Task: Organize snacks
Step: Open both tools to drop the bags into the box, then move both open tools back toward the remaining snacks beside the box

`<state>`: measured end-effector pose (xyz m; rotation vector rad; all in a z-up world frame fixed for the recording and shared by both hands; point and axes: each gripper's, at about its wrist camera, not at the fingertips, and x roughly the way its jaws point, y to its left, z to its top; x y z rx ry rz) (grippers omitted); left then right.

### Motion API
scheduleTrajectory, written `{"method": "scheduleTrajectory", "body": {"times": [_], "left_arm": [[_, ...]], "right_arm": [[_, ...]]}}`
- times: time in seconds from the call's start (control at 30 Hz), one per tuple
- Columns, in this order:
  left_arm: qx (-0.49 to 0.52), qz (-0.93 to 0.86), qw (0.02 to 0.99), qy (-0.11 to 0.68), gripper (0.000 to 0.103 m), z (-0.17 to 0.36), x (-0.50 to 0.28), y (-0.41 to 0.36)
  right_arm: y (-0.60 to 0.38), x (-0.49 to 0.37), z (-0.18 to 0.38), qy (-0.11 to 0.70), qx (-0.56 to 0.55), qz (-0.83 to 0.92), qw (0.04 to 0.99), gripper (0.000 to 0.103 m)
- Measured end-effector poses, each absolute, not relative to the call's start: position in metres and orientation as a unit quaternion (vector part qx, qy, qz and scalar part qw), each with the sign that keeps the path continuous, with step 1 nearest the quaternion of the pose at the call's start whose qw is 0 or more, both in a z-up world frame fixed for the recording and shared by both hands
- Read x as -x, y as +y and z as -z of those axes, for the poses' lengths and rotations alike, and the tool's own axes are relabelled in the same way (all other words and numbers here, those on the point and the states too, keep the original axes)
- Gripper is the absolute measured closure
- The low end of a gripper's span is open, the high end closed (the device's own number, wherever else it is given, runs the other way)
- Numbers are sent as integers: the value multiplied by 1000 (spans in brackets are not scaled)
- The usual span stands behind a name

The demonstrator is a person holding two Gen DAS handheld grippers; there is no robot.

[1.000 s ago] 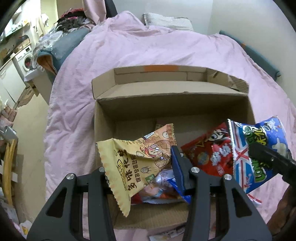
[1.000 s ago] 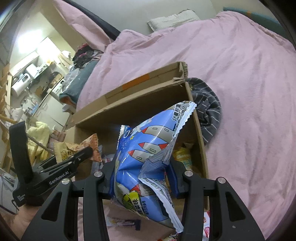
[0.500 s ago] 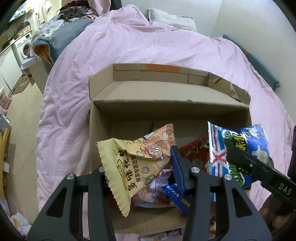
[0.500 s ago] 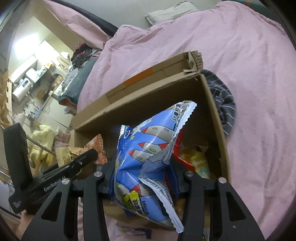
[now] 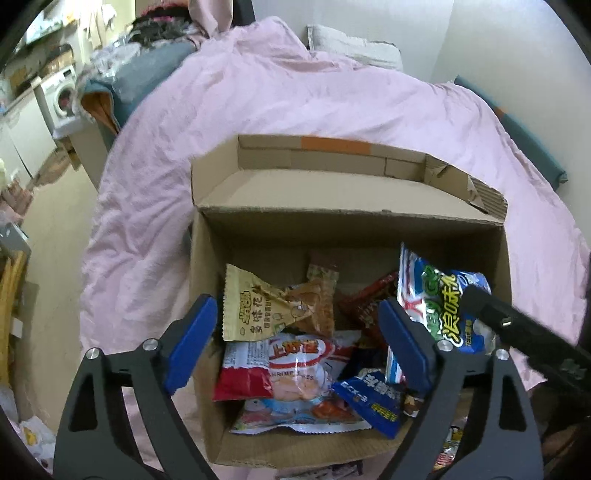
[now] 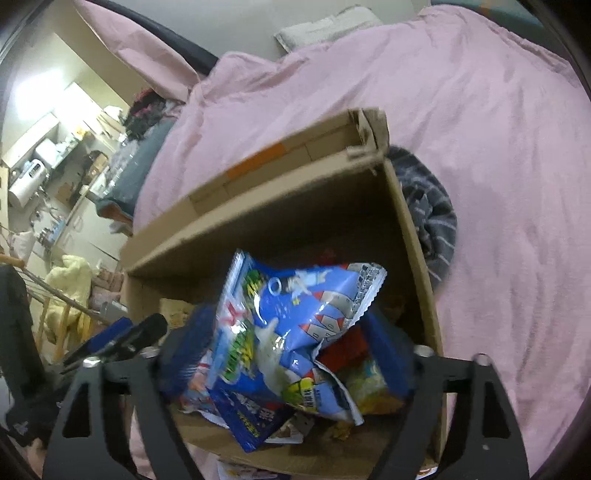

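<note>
My left gripper (image 5: 295, 332) jaws spread wide, empty, over the corrugated cardboard box (image 5: 332, 221). Right gripper (image 6: 291, 350) jaws wide too; crinkly blue foil bag (image 6: 295, 332) sits between them, contact unclear.

Pink duvet (image 5: 295, 110) covers the bed, rumpled. Pale pillow (image 5: 354, 48) at its far end, against the wall. Washing machine (image 5: 61, 94) far left, beyond the bed's edge; heap of dark clothes (image 5: 159, 26) on a grey-blue cover (image 5: 147, 70) near it. Striped grey cloth (image 6: 432, 218) lies bunched on the duvet. Teal cushion (image 5: 532, 144) runs along the right wall. Yellow plush (image 6: 72, 282) at left, on the floor side; white appliance (image 6: 26, 184) further back.
</note>
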<state>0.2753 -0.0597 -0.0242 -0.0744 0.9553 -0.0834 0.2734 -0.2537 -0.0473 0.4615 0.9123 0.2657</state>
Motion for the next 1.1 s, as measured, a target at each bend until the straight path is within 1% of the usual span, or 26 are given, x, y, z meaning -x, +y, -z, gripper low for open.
{"method": "scheduleTrajectory", "body": {"times": [0.03,0.07,0.3,0.4,0.57,0.6,0.67,0.8,0.87,1.1], "left_arm": [[34,40,888,457,16,23,-275,-60],[34,41,890,454,16,22,-274,-60],[35,46,896,440,16,18,-271,-58],[53,53,890,449,16,19,-271,-55],[74,37,896,437,15,15,-266,-44],[81,32,896,436,15,14,-266,-41],[100,16,892,441,3,13,-266,-34],[123,13,882,455,3,15,-262,-22],[118,11,882,456,3,13,-258,-21],[88,18,904,419,3,-6,-233,-26]], "right_arm": [[-254,-272,44,427,-215,-122,870,8],[-254,-271,41,422,-210,-120,874,7],[-256,-269,38,426,-209,-124,872,7],[-261,-266,33,420,-213,-121,874,7],[-267,-261,26,412,-214,-121,877,7],[-267,-259,25,413,-210,-122,878,7],[-266,-254,22,412,-202,-124,880,7],[-268,-237,12,403,-188,-123,887,7],[-269,-232,10,404,-184,-119,888,7],[-268,-206,-1,381,-159,-94,906,7]]}}
